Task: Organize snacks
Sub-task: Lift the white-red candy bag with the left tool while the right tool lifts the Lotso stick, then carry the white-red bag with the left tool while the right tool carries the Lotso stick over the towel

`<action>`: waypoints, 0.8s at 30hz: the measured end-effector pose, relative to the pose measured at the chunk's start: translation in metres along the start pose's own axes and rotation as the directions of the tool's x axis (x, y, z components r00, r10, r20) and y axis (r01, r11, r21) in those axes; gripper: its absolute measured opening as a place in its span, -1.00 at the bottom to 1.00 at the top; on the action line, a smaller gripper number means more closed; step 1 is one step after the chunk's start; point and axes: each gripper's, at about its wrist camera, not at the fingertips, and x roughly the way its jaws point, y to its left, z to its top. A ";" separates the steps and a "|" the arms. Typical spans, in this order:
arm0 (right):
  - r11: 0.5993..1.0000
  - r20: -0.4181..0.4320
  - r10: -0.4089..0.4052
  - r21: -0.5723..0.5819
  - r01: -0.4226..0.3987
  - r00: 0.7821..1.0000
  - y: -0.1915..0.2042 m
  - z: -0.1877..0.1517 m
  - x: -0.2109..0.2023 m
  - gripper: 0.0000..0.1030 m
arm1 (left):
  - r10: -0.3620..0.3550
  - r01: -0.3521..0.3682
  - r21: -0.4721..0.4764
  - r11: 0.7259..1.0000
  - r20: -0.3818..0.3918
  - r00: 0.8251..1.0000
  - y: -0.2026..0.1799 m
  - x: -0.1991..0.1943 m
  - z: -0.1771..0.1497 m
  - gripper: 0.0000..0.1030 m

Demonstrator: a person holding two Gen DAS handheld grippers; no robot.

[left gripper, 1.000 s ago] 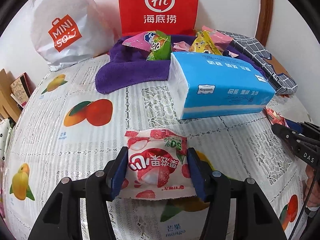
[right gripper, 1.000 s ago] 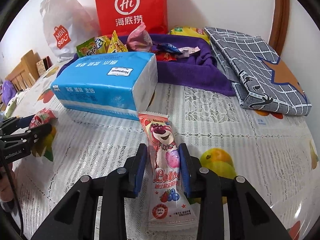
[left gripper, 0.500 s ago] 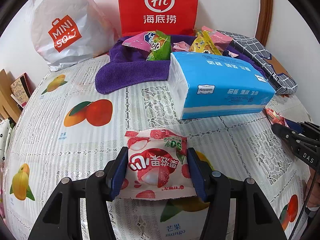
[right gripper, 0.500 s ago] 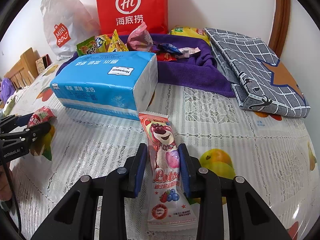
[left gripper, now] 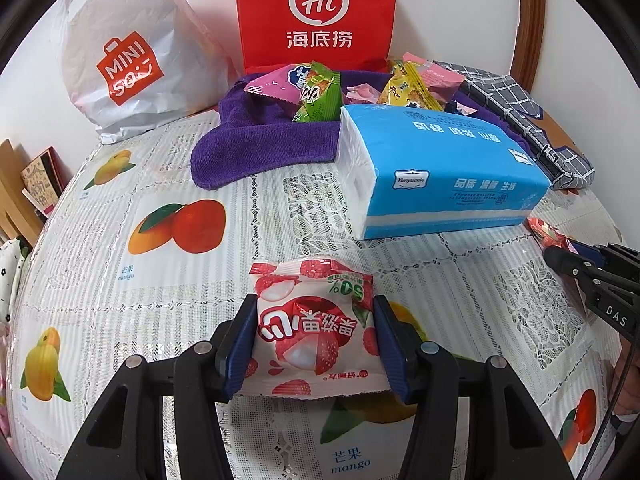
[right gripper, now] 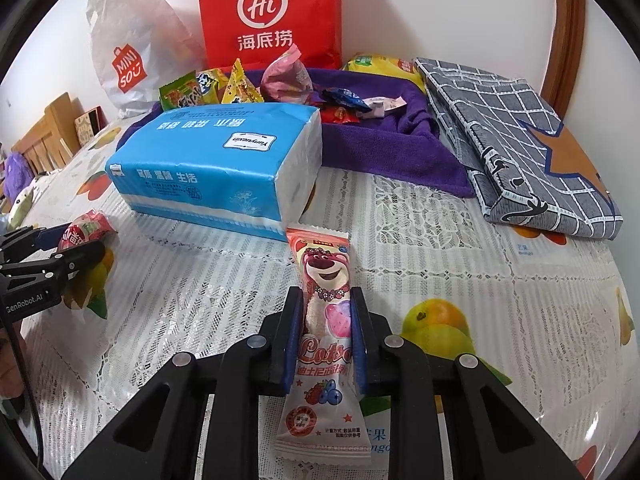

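left gripper (left gripper: 314,330) low over the tablecloth (left gripper: 120,280), clamped on a lychee candy bag (left gripper: 314,326). right gripper (right gripper: 324,334) level, pinching a bear snack stick (right gripper: 326,336) in front of the tissue pack (right gripper: 216,164). towel (right gripper: 384,152) snacks partly hidden behind the pack.

Right tool (right gripper: 324,312) slightly nearer the tissue pack (right gripper: 216,168).

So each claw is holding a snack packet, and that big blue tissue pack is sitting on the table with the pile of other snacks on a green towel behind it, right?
Nearly: the towel is purple, not green, as the right wrist view shows. The rest holds: the left claw grips a lychee snack packet, the right claw a Lotso snack packet, and the blue tissue pack sits before the snack pile.
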 end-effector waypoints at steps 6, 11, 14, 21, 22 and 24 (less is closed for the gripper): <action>1.000 0.008 -0.012 -0.002 0.012 1.000 0.002 -0.001 -0.003 -0.62 | -0.018 0.017 -0.028 0.999 -0.025 1.000 0.001 -0.002 0.003 -0.01; 1.000 0.010 -0.017 -0.002 0.017 1.000 0.006 0.000 -0.012 -0.65 | -0.040 0.039 -0.041 0.998 -0.022 0.999 0.003 -0.010 0.005 -0.01; 1.000 0.017 0.000 0.021 0.000 1.000 0.005 0.002 -0.021 -0.65 | -0.044 0.043 -0.040 0.998 -0.018 0.999 0.002 -0.015 0.007 -0.02; 0.999 0.057 -0.008 0.049 0.005 0.998 0.004 0.012 -0.049 -0.65 | -0.068 0.068 -0.022 0.997 0.005 0.998 -0.007 -0.033 0.015 -0.01; 0.999 0.066 -0.010 0.049 0.007 0.998 0.004 0.014 -0.054 -0.65 | -0.072 0.073 -0.022 0.997 0.008 0.997 -0.008 -0.037 0.017 -0.01; 0.999 0.076 -0.006 0.054 0.002 0.997 0.004 0.017 -0.061 -0.65 | -0.074 0.074 -0.021 0.997 0.015 0.997 -0.011 -0.042 0.020 -0.02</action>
